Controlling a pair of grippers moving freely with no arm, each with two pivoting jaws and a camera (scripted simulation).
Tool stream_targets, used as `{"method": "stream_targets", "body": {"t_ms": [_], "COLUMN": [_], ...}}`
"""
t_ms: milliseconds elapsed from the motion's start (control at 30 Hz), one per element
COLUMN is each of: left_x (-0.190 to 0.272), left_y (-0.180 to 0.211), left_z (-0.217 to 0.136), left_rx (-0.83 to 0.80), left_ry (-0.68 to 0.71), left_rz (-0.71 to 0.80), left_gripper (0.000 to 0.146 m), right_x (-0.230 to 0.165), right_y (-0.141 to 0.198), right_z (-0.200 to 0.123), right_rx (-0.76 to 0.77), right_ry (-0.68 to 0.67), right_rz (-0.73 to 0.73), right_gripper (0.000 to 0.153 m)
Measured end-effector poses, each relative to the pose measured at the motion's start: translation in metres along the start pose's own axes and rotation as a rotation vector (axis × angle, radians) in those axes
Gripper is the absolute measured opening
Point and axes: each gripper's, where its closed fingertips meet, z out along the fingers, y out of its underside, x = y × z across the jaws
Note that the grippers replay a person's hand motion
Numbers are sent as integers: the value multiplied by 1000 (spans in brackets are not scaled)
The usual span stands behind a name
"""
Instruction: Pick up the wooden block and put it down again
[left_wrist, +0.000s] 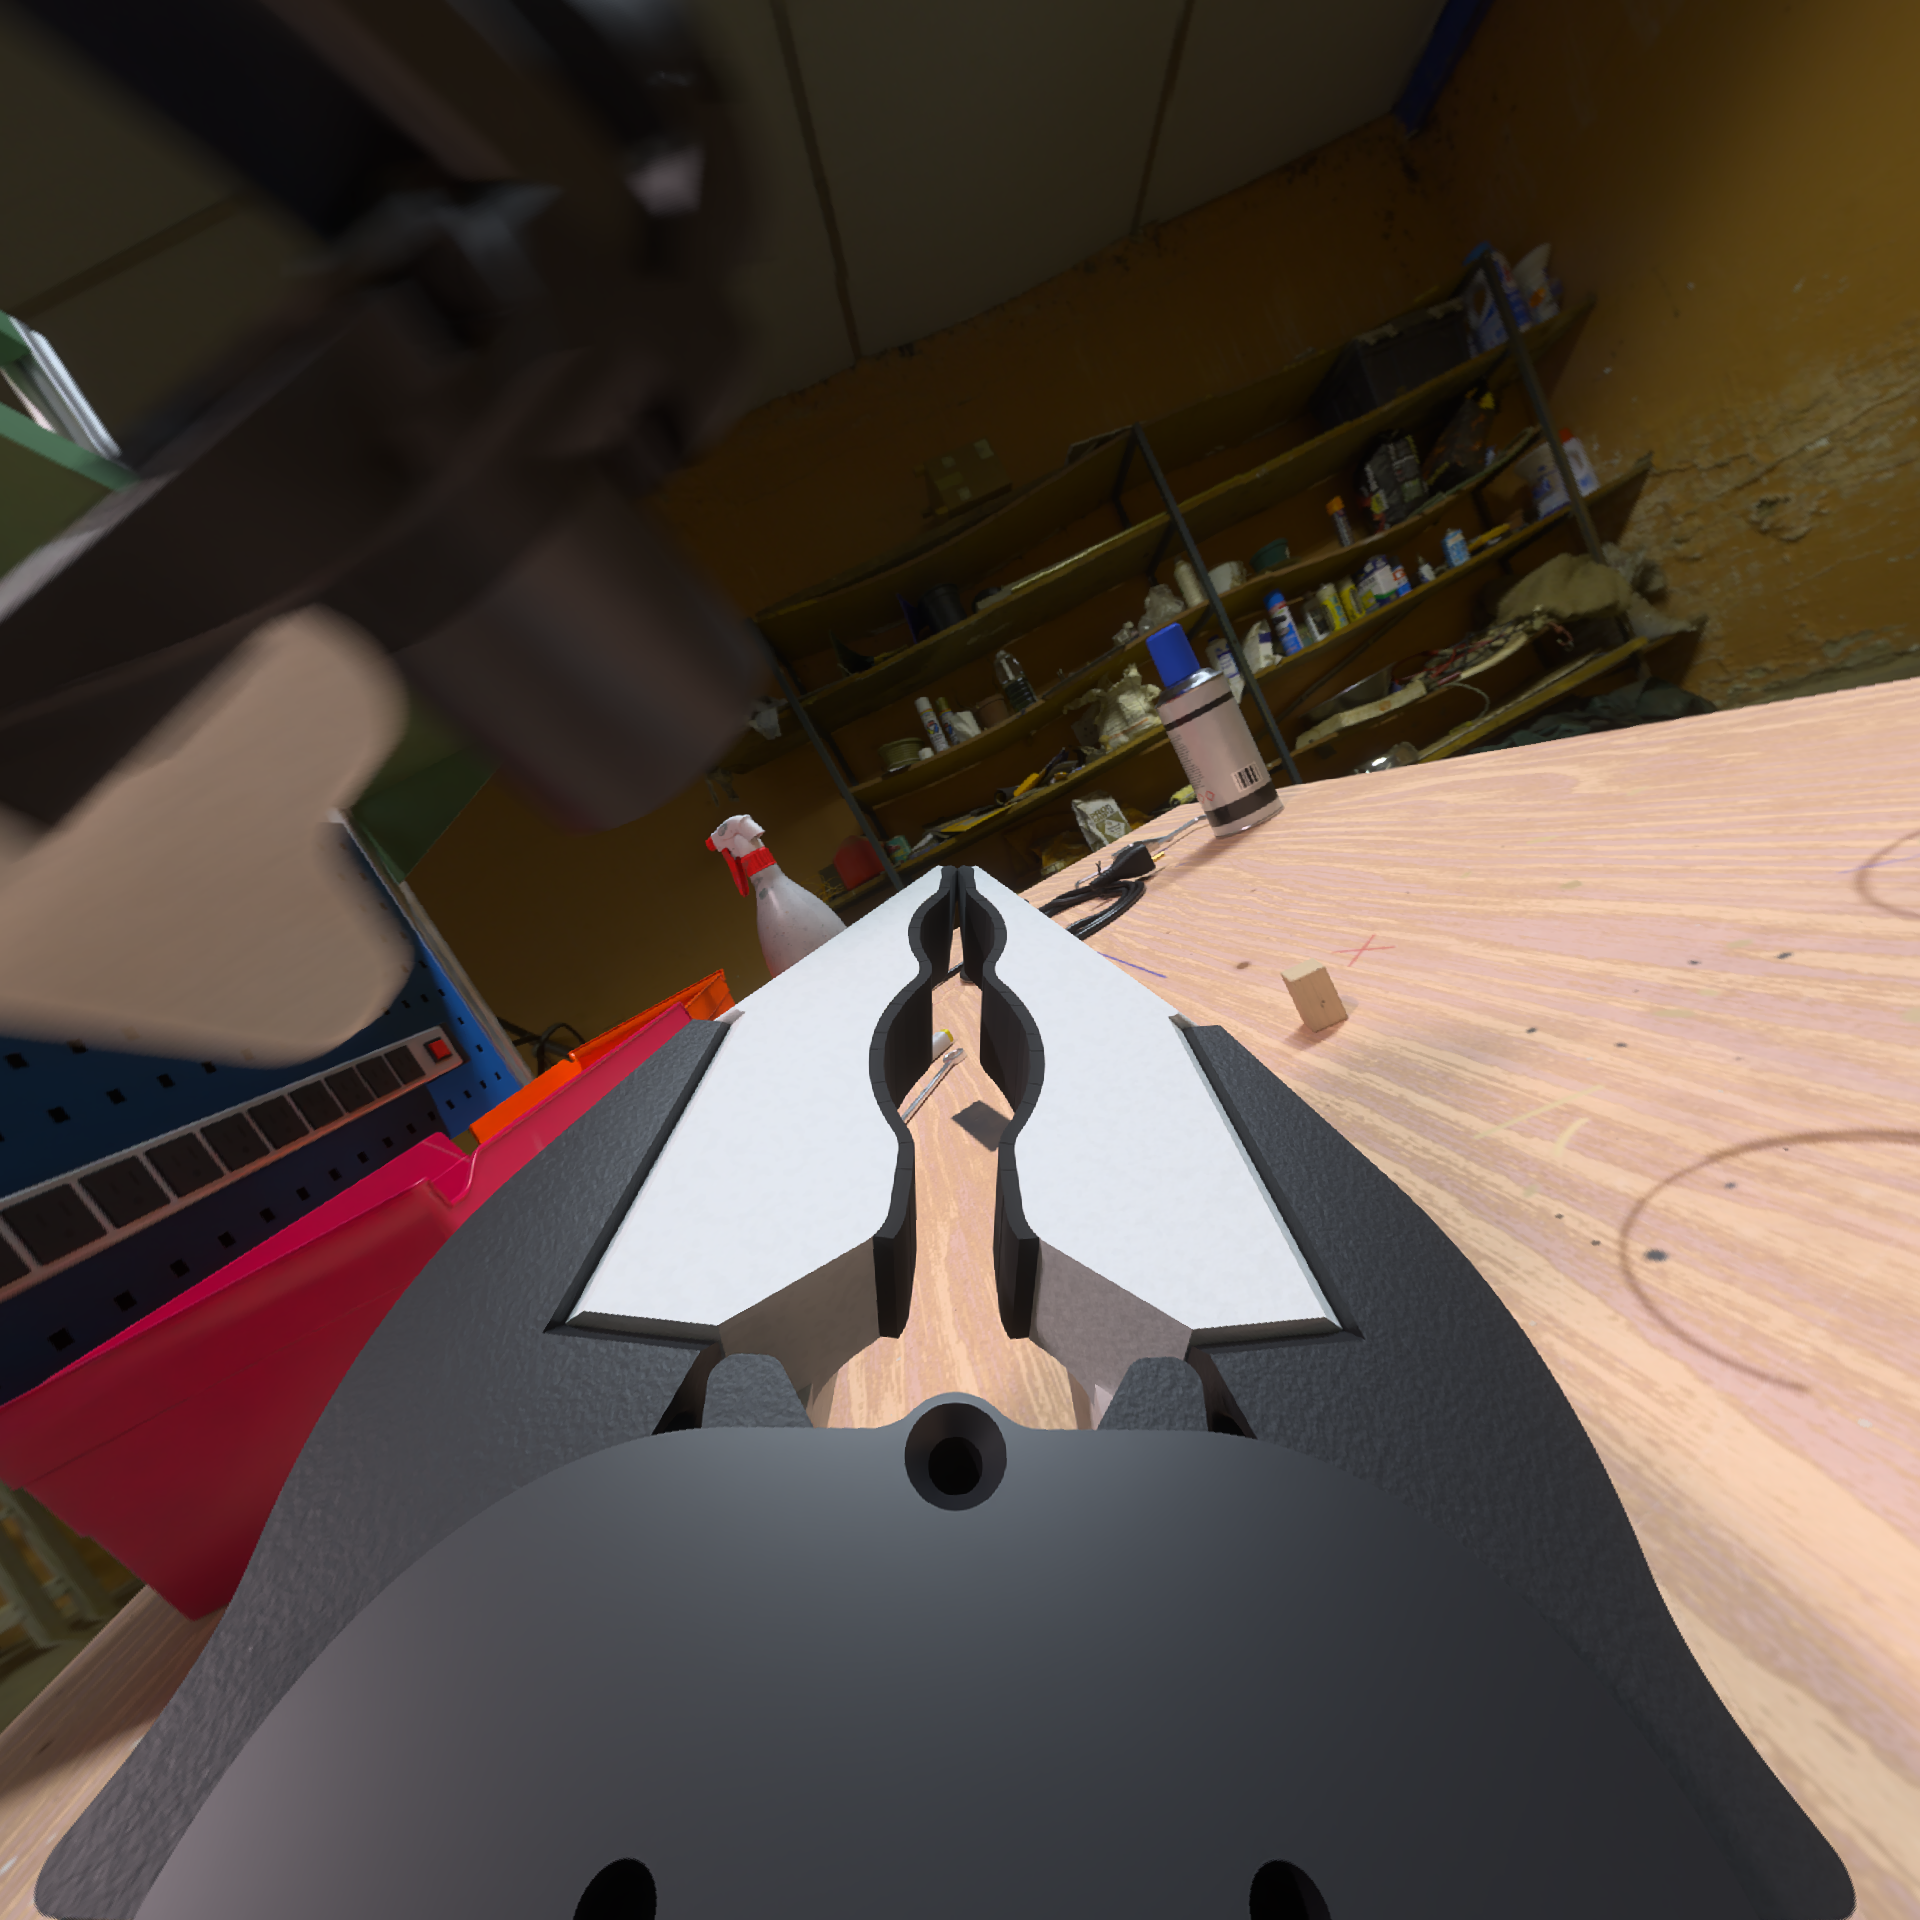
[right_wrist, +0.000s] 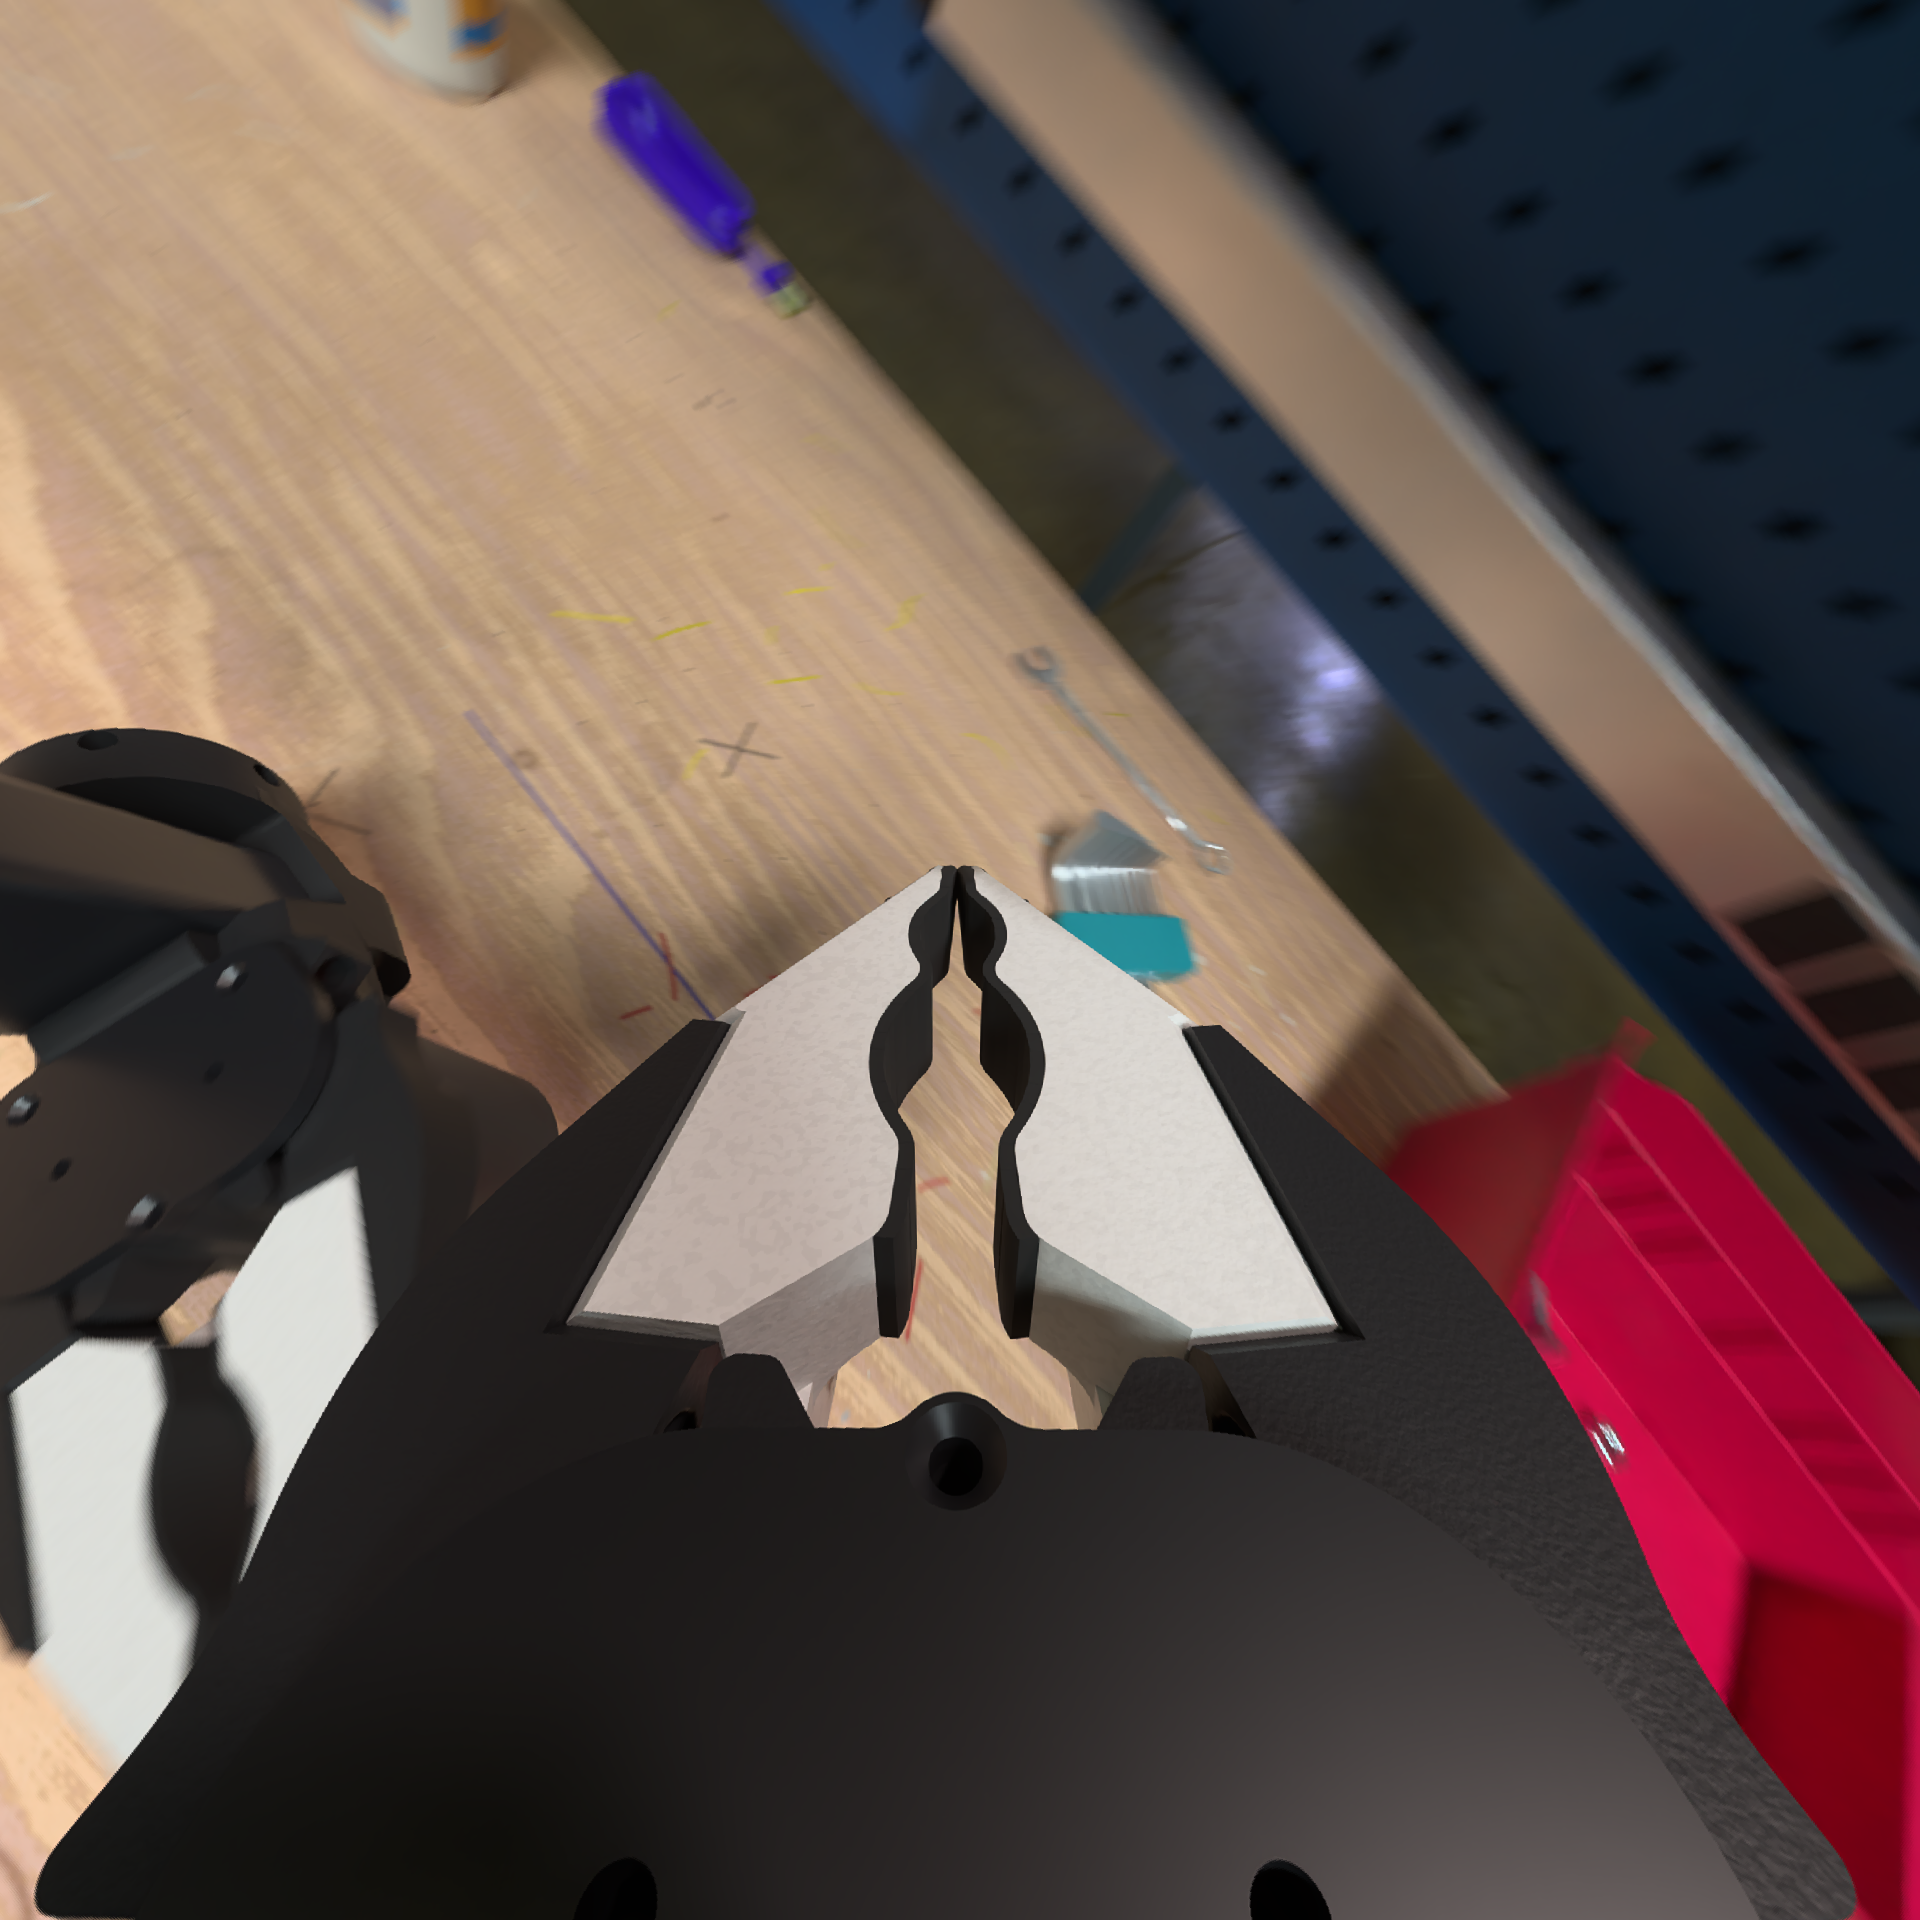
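Both grippers, left (left_wrist: 957, 878) and right (right_wrist: 957, 876), closed and empty, wooden block (left_wrist: 1315, 996) untouched.

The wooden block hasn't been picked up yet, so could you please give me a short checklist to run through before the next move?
1. Wooden block free on the table, nothing touching it: ok.
2. Left tool empty: ok.
3. Left tool open for a grasp: not ok, its tips are together.
4. Left tool lined up with the block: not ok, the block sits off to its right.
5. Right tool empty and shut: ok.
6. Block visible in the right wrist view: not ok, only a wrench, a brush and a red bin show there.
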Motion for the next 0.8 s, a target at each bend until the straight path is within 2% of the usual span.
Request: {"method": "stream_targets", "body": {"t_ms": [133,267,367,533,800], "left_x": [6,13,14,12,16], "left_y": [-1,-4,-4,-2,-2], "left_z": [0,0,0,0,1], "left_rx": [0,7,9,0,-4], "left_ry": [23,51,55,50,66], "left_rz": [26,70,74,53,78], "left_gripper": [0,0,0,0,0], "right_x": [-26,-50,-58,-68,-64], "right_y": [9,39,58,85,79], "right_z": [75,124,142,152,153], "right_rx": [-203,-381,-450,-520,-453], "right_ry": [-342,-510,-562,-600,-568], "right_rz": [-72,-144,-145,-142,-103], "right_gripper": [0,0,0,0,12]}}
